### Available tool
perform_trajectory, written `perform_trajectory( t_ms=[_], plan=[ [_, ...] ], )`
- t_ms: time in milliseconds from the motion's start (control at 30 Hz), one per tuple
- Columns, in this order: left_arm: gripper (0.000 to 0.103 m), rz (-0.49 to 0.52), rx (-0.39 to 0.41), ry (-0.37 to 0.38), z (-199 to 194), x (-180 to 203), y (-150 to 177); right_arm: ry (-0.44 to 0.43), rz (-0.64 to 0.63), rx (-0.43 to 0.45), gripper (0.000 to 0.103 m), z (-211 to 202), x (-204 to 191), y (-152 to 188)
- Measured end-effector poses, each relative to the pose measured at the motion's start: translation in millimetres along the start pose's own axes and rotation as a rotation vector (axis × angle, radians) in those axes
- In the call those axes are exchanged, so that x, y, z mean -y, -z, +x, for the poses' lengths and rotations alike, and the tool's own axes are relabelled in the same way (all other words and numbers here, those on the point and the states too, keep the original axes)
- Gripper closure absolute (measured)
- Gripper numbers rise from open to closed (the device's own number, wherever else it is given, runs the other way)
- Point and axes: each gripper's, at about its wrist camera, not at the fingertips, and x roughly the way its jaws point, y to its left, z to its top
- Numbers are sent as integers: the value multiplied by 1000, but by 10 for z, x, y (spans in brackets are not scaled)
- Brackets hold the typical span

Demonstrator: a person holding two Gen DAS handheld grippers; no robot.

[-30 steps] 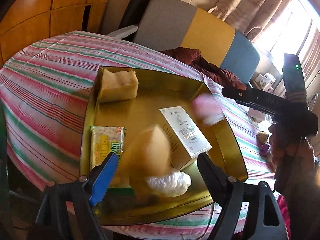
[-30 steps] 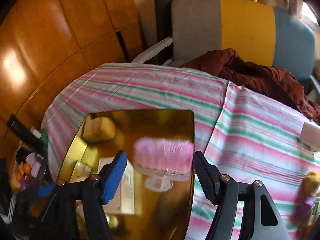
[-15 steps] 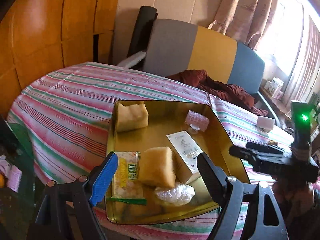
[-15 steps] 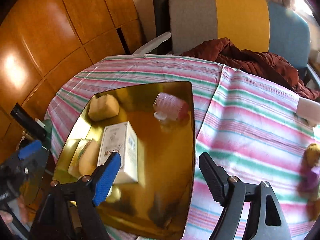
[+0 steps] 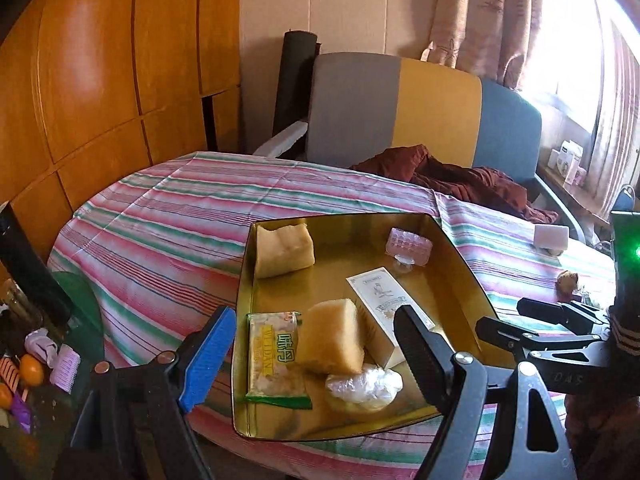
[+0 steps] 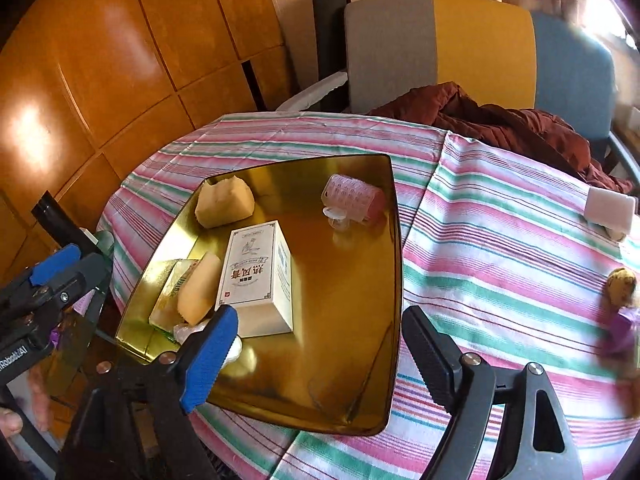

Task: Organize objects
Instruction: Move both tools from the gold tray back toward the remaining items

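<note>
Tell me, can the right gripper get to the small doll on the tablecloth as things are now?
Probably yes. The small doll lies on the bare tablecloth outside the gold tray, nothing stands beside it, and the right gripper is empty, its jaws opening.

Orange wood panel wall [image 5: 100, 80] left; grey-yellow-blue sofa [image 5: 400, 112] behind striped surface [image 5: 168, 216]; curtained bright window [image 5: 568, 40] right.

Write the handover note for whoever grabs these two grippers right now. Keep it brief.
Left gripper: open, empty, above the near end of the gold tray.
Right gripper: jaws opening, nothing between them.
In the tray: pink hair roller, white box, two yellow sponges, snack packet, clear plastic wad.
Left on the striped cloth: small doll, white block.
</note>
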Motion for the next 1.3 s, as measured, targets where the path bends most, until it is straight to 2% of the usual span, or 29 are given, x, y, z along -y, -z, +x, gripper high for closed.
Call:
perform_trajectory(
  t_ms=[233,467,567,633,700,833,1067,1300],
  plan=[
    [22,18,-27,47,10,94,15,9,28,20,15,-116,109,51],
    [22,54,-24,54,-20,210,7,31,77,23,15,-182,332,118],
    [22,57,-40,76,7,251,-10,48,104,27,15,-216,458,147],
    [27,50,-55,95,27,267,-22,62,117,29,15,-240,543,167],
    [28,51,-68,115,54,294,-32,77,135,26,15,-254,630,196],
    [28,71,-62,147,54,395,-86,115,172,14,15,-283,852,283],
    [28,154,-44,229,70,771,-264,195,240,5,15,-435,1305,423],
    [28,231,-82,353,203,1323,-407,280,312,9,15,-687,1812,544]
  ],
)
